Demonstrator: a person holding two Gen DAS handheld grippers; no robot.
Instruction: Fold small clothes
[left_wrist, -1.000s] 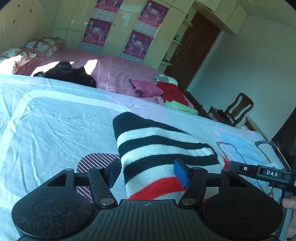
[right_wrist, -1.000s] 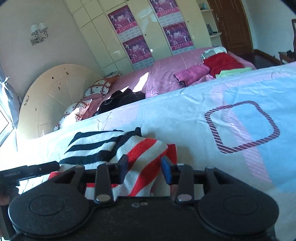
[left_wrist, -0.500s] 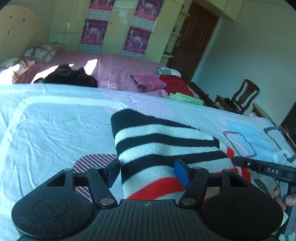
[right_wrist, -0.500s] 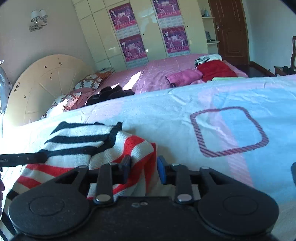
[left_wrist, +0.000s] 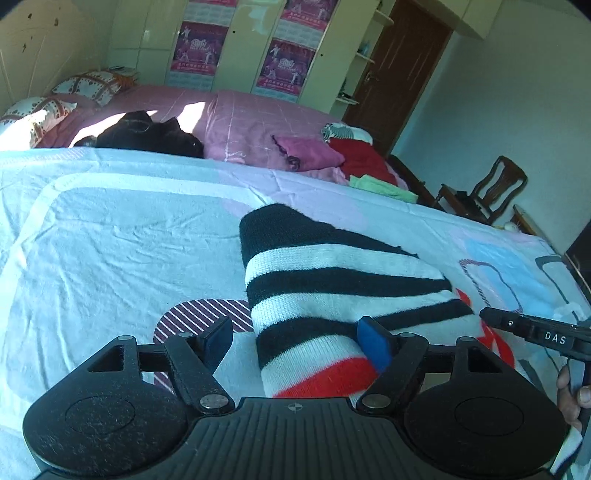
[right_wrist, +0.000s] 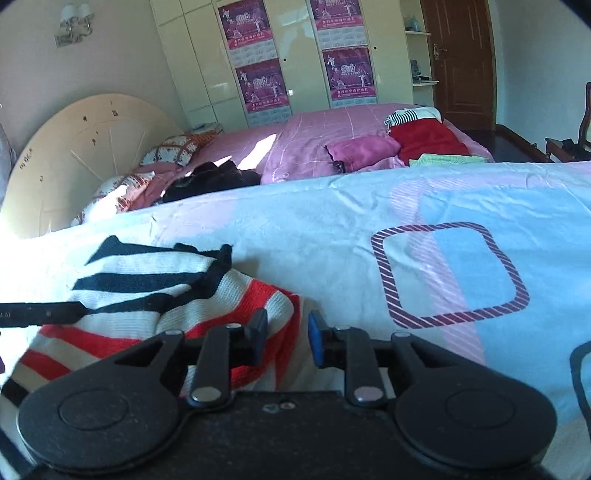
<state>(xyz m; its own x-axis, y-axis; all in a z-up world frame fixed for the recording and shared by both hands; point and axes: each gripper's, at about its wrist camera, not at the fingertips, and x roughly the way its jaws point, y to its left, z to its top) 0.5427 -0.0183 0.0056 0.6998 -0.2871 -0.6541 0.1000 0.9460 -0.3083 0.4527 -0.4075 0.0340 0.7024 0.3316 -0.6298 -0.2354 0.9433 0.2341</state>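
Observation:
A knitted sweater (left_wrist: 332, 277) with black, white and red stripes lies folded on the pale patterned bedsheet (left_wrist: 110, 240). My left gripper (left_wrist: 295, 341) straddles its near left part; the jaws are opening, and the left pad stands clear of the knit. A finger of the other gripper (left_wrist: 535, 330) reaches in from the right, with a hand (left_wrist: 569, 391) behind it. In the right wrist view, my right gripper (right_wrist: 287, 334) is closing around the red-striped right edge of the sweater (right_wrist: 147, 273). A thin gap still shows at the right pad.
Behind the sheet (right_wrist: 332, 229) stands a pink bed with a black garment (left_wrist: 147, 134), a pink cloth (left_wrist: 306, 153), a red one (left_wrist: 365, 162) and a green one (left_wrist: 380, 186). A wooden chair (left_wrist: 491, 192) and a brown door (left_wrist: 402, 74) are at the right.
The left jaws have spread wider around the sweater. The right jaws have drawn closer together on the sweater's red-striped edge. Both hands stayed in place.

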